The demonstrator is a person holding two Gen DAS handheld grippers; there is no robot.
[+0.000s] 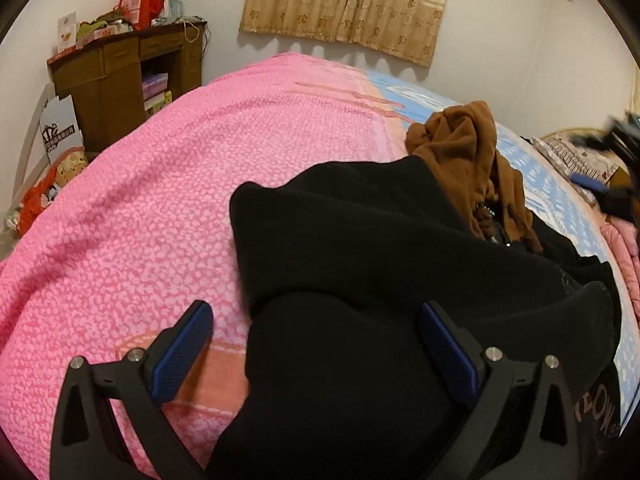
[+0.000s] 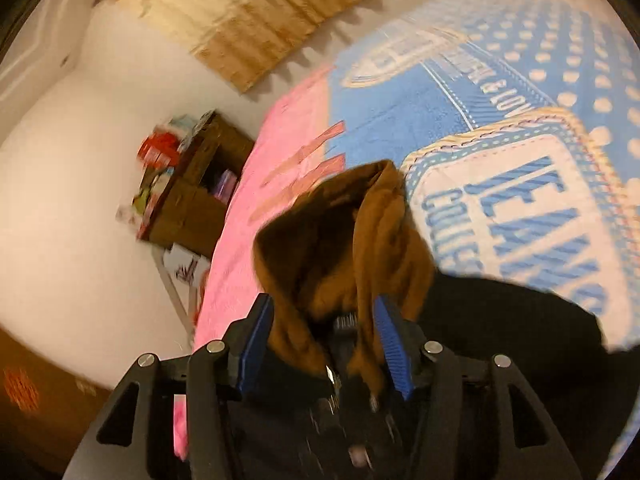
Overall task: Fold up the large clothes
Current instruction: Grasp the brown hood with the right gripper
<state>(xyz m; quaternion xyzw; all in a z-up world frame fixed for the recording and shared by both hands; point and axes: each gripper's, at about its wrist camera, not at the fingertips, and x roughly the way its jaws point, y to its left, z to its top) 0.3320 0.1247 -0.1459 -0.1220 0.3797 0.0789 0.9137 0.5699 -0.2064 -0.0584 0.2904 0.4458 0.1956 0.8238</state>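
Nearest in the left wrist view, the left gripper (image 1: 316, 336) has its fingers (image 1: 182, 350) spread wide apart over the near edge of the bed. A fold of the black garment (image 1: 360, 264) lies between them, but neither blue pad presses on it. The black garment is bunched in a thick heap on the pink blanket (image 1: 160, 184), reaching toward the right edge of the view, where pale lettering shows on it.

In the right wrist view, which is blurred, the right gripper (image 2: 324, 340) has its fingers (image 2: 394, 354) partly apart, with the brown garment (image 2: 340, 232) hanging in the gap between them; no earlier view tells more, and the pads do not seem to squeeze the cloth. The brown garment sits crumpled just behind the black one, on a blue printed blanket (image 2: 500, 92).

Farther off stand a wooden desk (image 1: 120, 76) piled with boxes, and a beige curtain (image 1: 348, 4) on the back wall.
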